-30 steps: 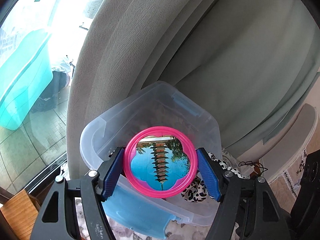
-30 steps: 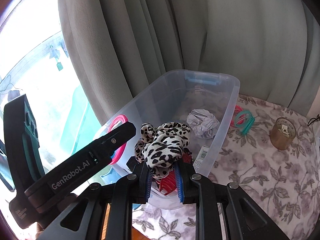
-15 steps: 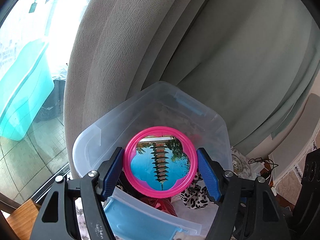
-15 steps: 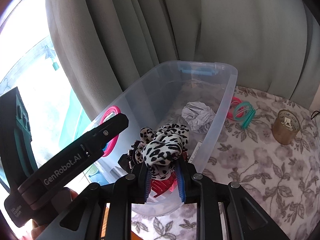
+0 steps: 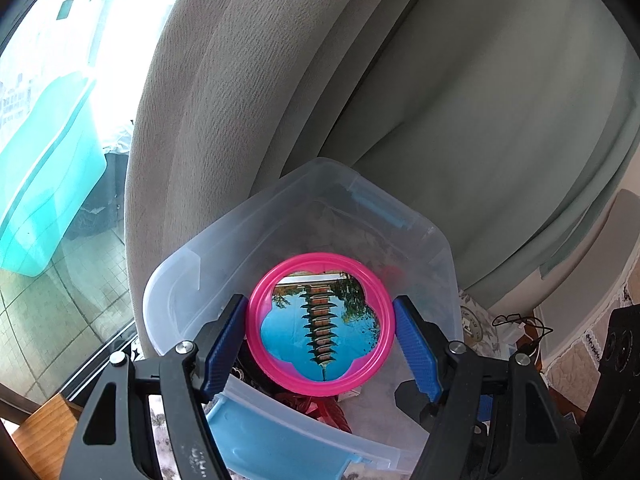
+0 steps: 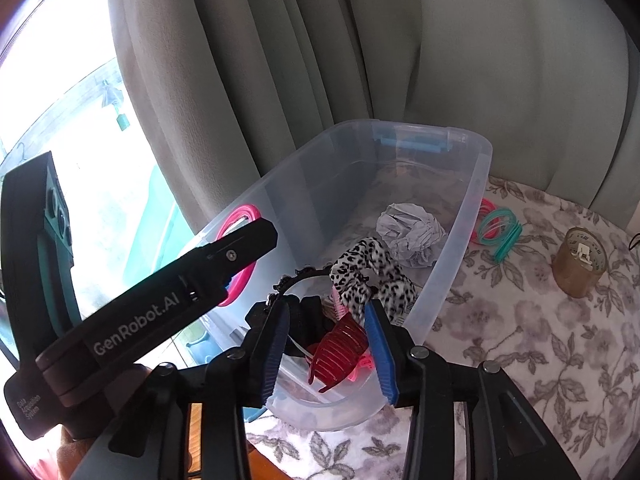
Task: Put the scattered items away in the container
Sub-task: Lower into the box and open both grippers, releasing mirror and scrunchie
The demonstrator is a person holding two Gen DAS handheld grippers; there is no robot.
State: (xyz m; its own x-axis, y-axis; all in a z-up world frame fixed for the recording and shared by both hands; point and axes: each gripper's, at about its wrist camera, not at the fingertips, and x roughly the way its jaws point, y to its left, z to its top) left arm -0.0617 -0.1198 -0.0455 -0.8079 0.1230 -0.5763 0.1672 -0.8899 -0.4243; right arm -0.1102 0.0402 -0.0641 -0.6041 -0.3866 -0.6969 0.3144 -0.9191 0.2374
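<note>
- The leopard-print scrunchie (image 6: 370, 276) lies inside the clear bin (image 6: 472, 216), beside a crumpled paper ball (image 6: 410, 236).
- My right gripper (image 6: 326, 344) has just been opening; its pads stand clear of the scrunchie.
- My left gripper (image 5: 320, 344) pinches a pink round mirror (image 5: 320, 324) over the bin.

A: What do the tools look like?

B: The left tool (image 5: 320, 334) has black plastic arms with triangular cut-outs, silver screws at the joints, and ribbed blue pads (image 5: 416, 350) on its fingers.

A: And the right one?

B: The right tool (image 6: 326, 344) is the same: black frame, silver screws, ribbed blue pads (image 6: 380, 350). From its camera, the left tool's black body shows white lettering, "GenRobot.AI", plus small print reading "Data Acquisition System" and a teal-edged housing.
</note>
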